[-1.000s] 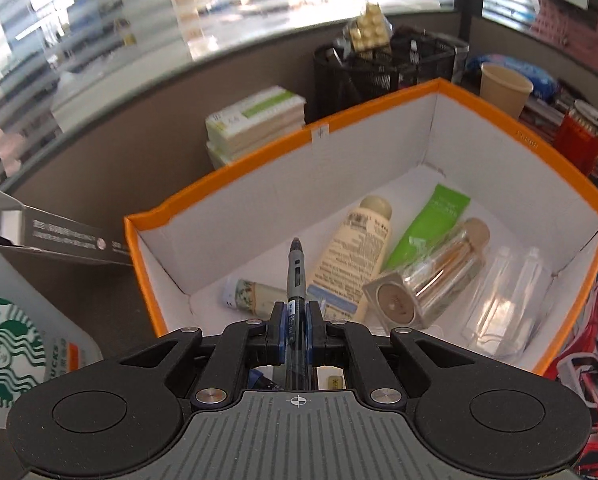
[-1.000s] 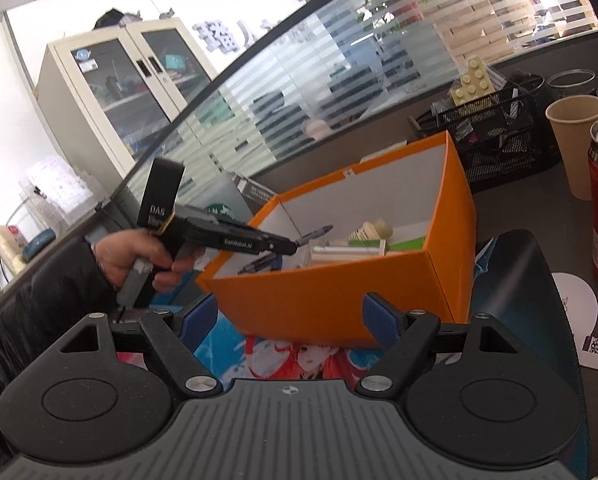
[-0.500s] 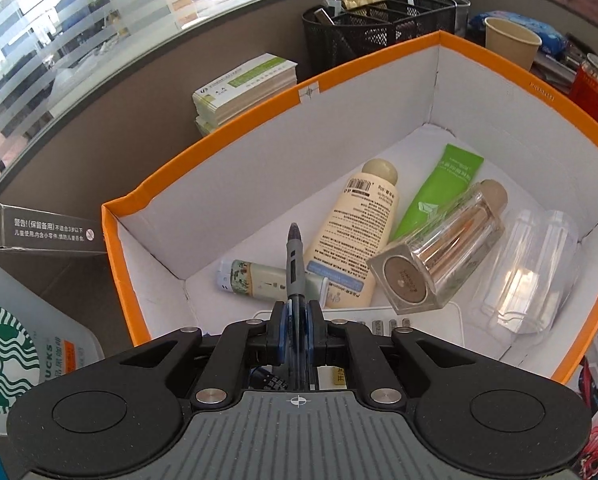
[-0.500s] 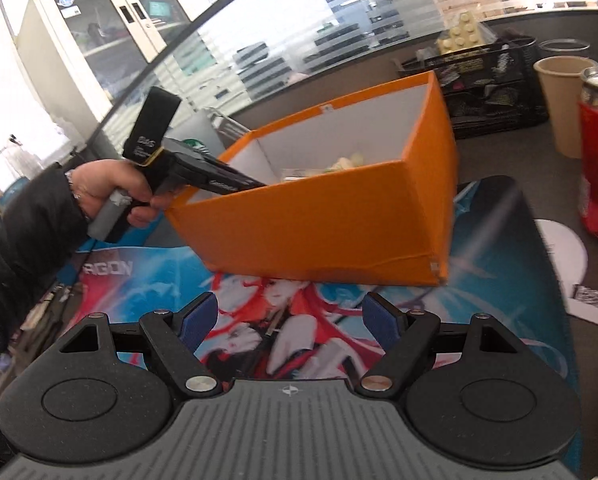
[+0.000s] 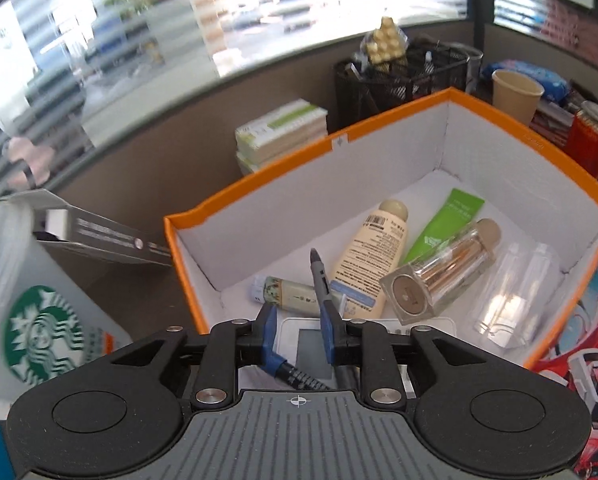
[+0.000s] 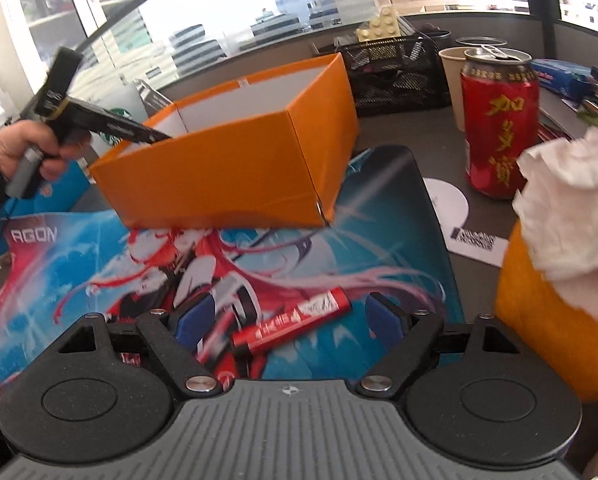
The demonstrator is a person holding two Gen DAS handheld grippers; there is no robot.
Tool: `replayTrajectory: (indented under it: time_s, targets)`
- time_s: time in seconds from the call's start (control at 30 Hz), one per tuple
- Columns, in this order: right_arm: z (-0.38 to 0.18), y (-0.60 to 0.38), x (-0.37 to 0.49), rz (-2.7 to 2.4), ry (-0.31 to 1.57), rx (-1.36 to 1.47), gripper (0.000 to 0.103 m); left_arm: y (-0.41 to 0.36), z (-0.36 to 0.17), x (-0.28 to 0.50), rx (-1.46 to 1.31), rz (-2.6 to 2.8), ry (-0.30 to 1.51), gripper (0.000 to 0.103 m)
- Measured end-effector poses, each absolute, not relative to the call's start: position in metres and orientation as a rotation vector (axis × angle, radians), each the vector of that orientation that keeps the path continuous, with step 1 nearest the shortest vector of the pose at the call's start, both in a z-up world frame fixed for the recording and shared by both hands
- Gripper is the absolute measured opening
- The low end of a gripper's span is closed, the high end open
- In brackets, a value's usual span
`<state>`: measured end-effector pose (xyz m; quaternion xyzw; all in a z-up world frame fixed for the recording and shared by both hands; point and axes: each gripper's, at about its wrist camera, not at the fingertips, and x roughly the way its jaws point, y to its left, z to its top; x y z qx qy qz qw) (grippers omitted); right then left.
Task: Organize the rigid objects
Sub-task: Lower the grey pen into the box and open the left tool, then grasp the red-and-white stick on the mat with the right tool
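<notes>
My left gripper [image 5: 298, 320] hangs over the near-left corner of the orange box [image 5: 399, 128]. Its jaws are opening. A dark pen [image 5: 319, 276] stands between them, leaning on the right pad [image 5: 327, 326] and clear of the left one. Inside the box lie a cream bottle [image 5: 373, 260], a green tube [image 5: 447, 226], a clear bottle with gold inside [image 5: 443, 276], a small tube [image 5: 291, 296] and clear plastic pieces [image 5: 515, 292]. My right gripper [image 6: 290, 316] is open just above the printed mat [image 6: 99, 264], with a red stick [image 6: 291, 326] lying between its fingers.
A red can [image 6: 499, 128], a paper cup [image 5: 517, 92] and a black mesh organiser [image 5: 399, 80] stand behind and right of the box. A Starbucks bag [image 5: 39, 332] is on the left. An orange object with tissue on it [image 6: 559, 320] sits close on the right.
The left jaws have parted from the pen, which now tips to the right. The right gripper has dipped toward the mat, bringing the red stick into view.
</notes>
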<state>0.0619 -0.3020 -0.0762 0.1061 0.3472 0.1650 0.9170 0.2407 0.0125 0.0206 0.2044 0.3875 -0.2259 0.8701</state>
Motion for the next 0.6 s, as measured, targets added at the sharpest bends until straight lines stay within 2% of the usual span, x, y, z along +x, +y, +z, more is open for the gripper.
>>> replayTrajectory:
  time_s: [0.37,0.4,0.5,0.6]
  targets:
    - [-0.085,-0.257,0.073,0.344,0.722,0.066,0.082,0.038,0.038,0.181,0.257,-0.538,0.729,0.024]
    - [-0.086,-0.253,0.074,0.346,0.72,0.044,0.08,0.037,0.037,0.174,0.257,-0.545,0.725,0.024]
    - [-0.085,-0.238,0.074,0.333,0.709,-0.05,0.059,0.038,0.035,0.152,0.267,-0.525,0.66,0.024]
    - [-0.087,-0.227,0.07,0.321,0.697,-0.119,0.047,0.044,0.039,0.137,0.247,-0.539,0.649,0.028]
